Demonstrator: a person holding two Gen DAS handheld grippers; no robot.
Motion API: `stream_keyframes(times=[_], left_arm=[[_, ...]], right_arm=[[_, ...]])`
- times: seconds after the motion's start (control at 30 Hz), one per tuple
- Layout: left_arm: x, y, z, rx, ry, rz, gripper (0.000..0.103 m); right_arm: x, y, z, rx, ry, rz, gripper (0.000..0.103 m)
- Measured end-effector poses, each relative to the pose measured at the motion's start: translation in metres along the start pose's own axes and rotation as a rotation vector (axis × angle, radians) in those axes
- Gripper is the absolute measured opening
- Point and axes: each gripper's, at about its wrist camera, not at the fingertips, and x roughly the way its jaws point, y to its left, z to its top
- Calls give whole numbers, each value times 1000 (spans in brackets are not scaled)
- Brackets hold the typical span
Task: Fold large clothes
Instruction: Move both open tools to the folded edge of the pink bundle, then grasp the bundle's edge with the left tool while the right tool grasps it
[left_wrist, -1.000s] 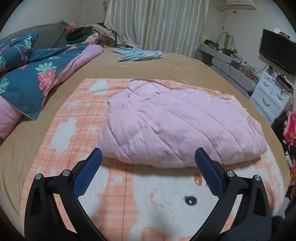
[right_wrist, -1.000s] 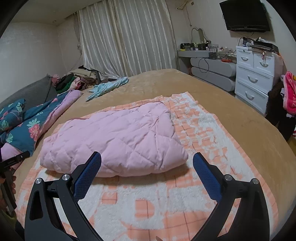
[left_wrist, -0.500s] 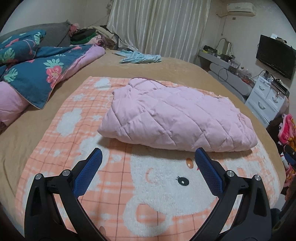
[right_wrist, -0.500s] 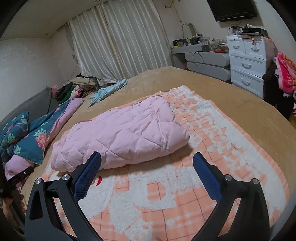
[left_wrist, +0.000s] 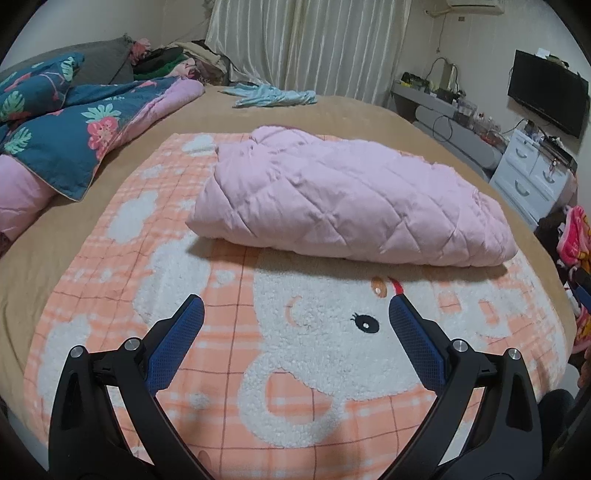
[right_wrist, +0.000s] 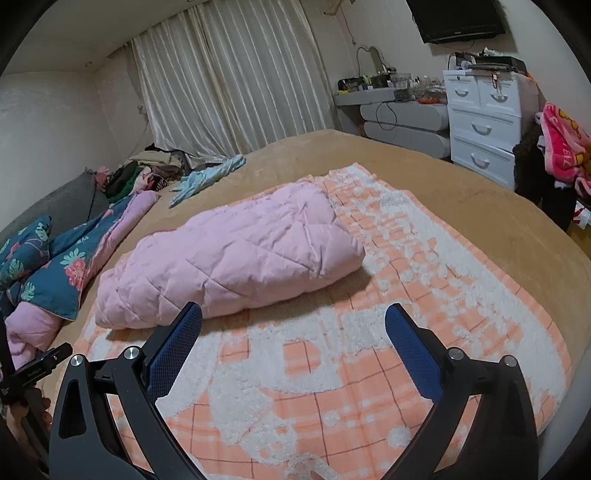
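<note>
Jacket (left_wrist: 351, 206) far edge hidden behind its own quilted pink bulk | folded, puffy, on fleecy blanket (left_wrist: 110, 266) | left gripper (left_wrist: 295, 314), right gripper (right_wrist: 293, 321) spread wide, empty, near jacket

you won't find any writing you can read here. the bright pink towel (right_wrist: 563, 142) hanging by the white drawers (right_wrist: 484, 129) carries large yellow letters, but they are folded and cut off at the edge, so you cannot make out a word. the tv (right_wrist: 460, 16) on the wall has a small pale mark on its lower frame, too small for you to read, and the orange and white blanket (left_wrist: 314, 350) shows only a cartoon face, with no lettering.
</note>
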Motion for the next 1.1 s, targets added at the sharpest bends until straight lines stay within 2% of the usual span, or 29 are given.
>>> stream_keyframes(times=[0.27, 0.33, 0.5, 0.63, 0.73, 0.87, 1.0, 1.1], left_arm=[[39, 5, 3, -7, 62, 50, 94], [50, 7, 10, -25, 74, 41, 94], [80, 26, 37, -165, 109, -29, 94], [100, 41, 51, -273, 129, -46, 94], [112, 53, 63, -351, 121, -55, 94], [131, 66, 68, -456, 147, -91, 94], [147, 68, 73, -469, 165, -107, 94], [161, 73, 71, -540, 176, -144, 94]], right_arm=[[41, -7, -3, 51, 56, -41, 99], [54, -10, -2, 82, 87, -34, 99], [91, -17, 3, 188, 146, -21, 99], [113, -20, 11, 241, 170, -29, 99], [124, -20, 19, 255, 160, -32, 99], [138, -27, 28, 299, 158, -38, 99], [156, -33, 37, 316, 172, -56, 99], [170, -36, 41, 332, 189, -47, 99]])
